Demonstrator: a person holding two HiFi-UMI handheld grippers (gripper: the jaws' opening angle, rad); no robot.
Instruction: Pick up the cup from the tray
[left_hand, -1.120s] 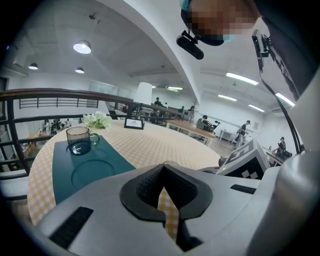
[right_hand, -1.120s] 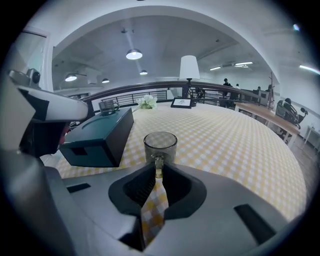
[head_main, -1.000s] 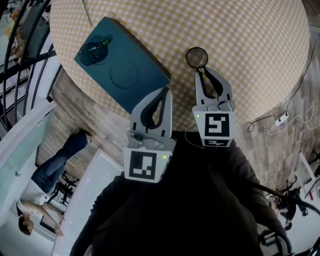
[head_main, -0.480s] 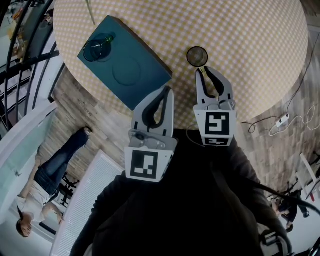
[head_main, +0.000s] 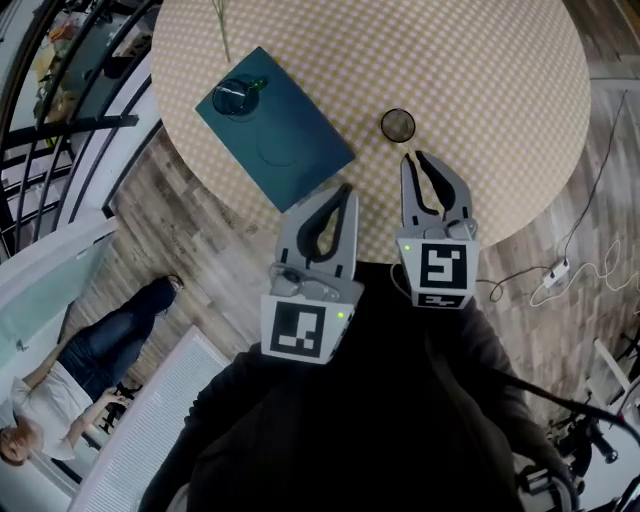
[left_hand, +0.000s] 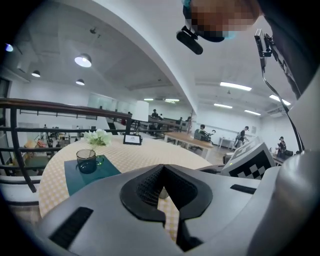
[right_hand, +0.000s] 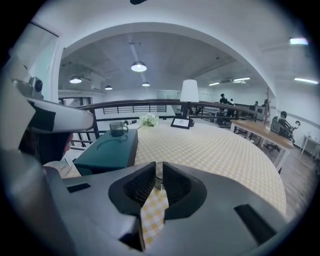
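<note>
The left gripper (head_main: 338, 192) is hovering just off the near corner of the tray (head_main: 300, 165), its jaws pressing together on nothing. The right gripper (head_main: 412, 156) is hovering to the tray's right, its jaws standing a narrow gap apart and empty, pointing at a small glass (head_main: 398, 125) beside the tray. The cup (head_main: 238, 97) is standing on the tray's far corner, well apart from both grippers.

- The bench (head_main: 480, 90) before me is round, under a yellow-and-white checked cloth.
- A teal tray (head_main: 290, 160) lies at an angle on its left part, one corner right at the near edge.
- A small glass (head_main: 398, 124) stands on the cloth, right of the tray and apart from it.
- White flowers (right_hand: 148, 119) and a framed card (right_hand: 180, 123) stand at the far side.
</note>
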